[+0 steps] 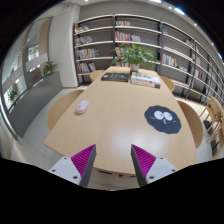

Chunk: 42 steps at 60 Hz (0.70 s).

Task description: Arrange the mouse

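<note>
A small pale pink mouse (81,106) lies on the left part of a light wooden table (115,125), well beyond my fingers. A round black mouse mat (163,118) with a white pattern lies on the right part of the table. My gripper (113,160) is held above the near table edge, open and empty, with the purple pads (83,158) apart and nothing between them.
A potted plant (133,55) and flat items (145,78) stand at the far end of the table. Wooden chairs (193,120) sit round it. Bookshelves (150,40) line the back wall. Grey floor lies to the left.
</note>
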### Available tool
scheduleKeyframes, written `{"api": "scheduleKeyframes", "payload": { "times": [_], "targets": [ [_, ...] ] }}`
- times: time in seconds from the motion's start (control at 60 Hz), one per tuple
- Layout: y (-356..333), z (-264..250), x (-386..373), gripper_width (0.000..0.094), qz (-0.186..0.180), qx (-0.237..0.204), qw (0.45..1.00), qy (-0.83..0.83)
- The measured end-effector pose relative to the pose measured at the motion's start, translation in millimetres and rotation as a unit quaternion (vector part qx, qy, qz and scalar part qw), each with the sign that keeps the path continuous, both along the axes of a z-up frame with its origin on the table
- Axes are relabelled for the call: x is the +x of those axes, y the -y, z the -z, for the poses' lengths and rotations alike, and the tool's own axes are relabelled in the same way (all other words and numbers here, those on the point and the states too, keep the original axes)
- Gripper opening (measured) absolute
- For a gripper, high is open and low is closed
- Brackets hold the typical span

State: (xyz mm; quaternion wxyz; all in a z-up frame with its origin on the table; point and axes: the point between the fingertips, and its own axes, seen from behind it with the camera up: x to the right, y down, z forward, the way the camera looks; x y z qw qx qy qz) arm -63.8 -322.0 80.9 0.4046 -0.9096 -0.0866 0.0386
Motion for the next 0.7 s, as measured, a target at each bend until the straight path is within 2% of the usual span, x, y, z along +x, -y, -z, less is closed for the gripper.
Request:
{"api": "scheduleKeyframes", "payload": {
  "times": [0.033,0.05,0.1,0.133,0.267,0.4,0.55,0.7],
  "targets": [
    [0.5,13.2,-15.5,0.0684,-0.004,-0.012,1.000,0.001],
    [12.5,-3.4,-5.7,0.0685,-0.008,-0.023,1.000,0.000],
    [8.9,12.7,-30.5,0.0684,-0.014,-0.039,0.999,0.002],
    [-1.0,47.0,-65.0,0.0688,-0.013,-0.042,0.999,0.004],
    [-34.9,77.8,-125.4,0.0697,-0.014,-0.066,0.998,0.001],
    [-88.5,94.3,-166.4,0.0699,-0.007,-0.074,0.997,-0.003],
    [-158.0,94.0,-187.3,0.0701,0.018,-0.056,0.998,-0.003],
    [-208.9,95.9,-203.0,0.0691,0.019,-0.055,0.998,0.006]
  ]
}}
